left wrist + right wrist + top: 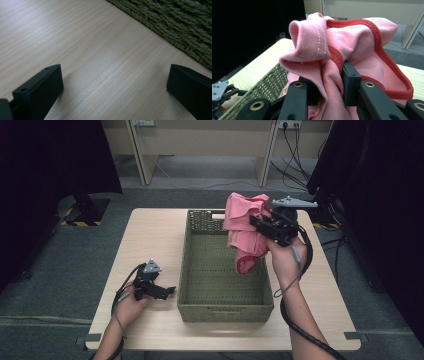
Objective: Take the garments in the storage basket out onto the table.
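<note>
Left gripper rests low on the desk, just left of the basket, aimed toward the basket's near left wall. Its fingers stand wide apart in the left gripper view, bare wood grain between them, nothing held. Basket weave runs across the upper right corner of that view, near the fingers but not touching them.

Basket: green woven, rectangular, long axis running away from the person, centred on the desk. Its floor is bare apart from what hangs over the far right part.

Pink cloth: a small garment with red stitched trim, bunched up. Long axis roughly vertical; it hangs downward from the grip, upper folds heaped above the fingers, the lower end with a red-edged opening dangling over the right inner side of the basket. It looks lifted clear of the basket floor, though the lowest fold may be close to the right wall; cannot tell if it brushes it.

Right gripper is held up above the basket's far right corner, pointing left across the desk. Its fingers are closed tight on a fold of the pink cloth. In the right gripper view the fabric is pinched between them, a red seam beside the right finger, and the rest billows up and over both fingers, draping to the right.
</note>
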A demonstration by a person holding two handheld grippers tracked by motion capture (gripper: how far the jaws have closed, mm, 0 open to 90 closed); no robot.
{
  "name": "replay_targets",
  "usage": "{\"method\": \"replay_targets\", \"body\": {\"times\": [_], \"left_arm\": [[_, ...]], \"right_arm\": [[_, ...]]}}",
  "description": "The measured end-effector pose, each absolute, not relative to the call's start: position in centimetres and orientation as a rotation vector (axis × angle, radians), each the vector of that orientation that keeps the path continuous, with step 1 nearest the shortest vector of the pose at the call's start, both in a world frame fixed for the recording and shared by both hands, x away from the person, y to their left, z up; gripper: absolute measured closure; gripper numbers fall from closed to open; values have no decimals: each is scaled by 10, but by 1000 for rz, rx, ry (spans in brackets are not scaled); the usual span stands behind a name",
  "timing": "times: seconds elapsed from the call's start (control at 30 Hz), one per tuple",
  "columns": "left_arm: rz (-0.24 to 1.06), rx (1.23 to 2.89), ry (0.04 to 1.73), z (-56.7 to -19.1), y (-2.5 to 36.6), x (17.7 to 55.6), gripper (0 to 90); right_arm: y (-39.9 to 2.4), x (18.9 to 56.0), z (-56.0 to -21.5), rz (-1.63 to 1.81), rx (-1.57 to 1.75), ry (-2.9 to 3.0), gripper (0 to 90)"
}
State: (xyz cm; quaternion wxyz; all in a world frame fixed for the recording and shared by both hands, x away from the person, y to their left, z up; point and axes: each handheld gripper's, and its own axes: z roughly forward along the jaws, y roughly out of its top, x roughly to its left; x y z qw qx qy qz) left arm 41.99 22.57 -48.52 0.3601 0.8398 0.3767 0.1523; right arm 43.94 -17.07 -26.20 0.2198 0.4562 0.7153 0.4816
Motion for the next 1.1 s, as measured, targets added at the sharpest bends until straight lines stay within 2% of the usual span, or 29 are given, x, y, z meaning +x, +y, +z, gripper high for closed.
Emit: {"method": "replay_targets", "body": {"times": [1.1], "left_arm": [[393,2165,971,-485,226,420,0]], "right_arm": [[-212,411,-250,1387,1178,1824,710]]}}
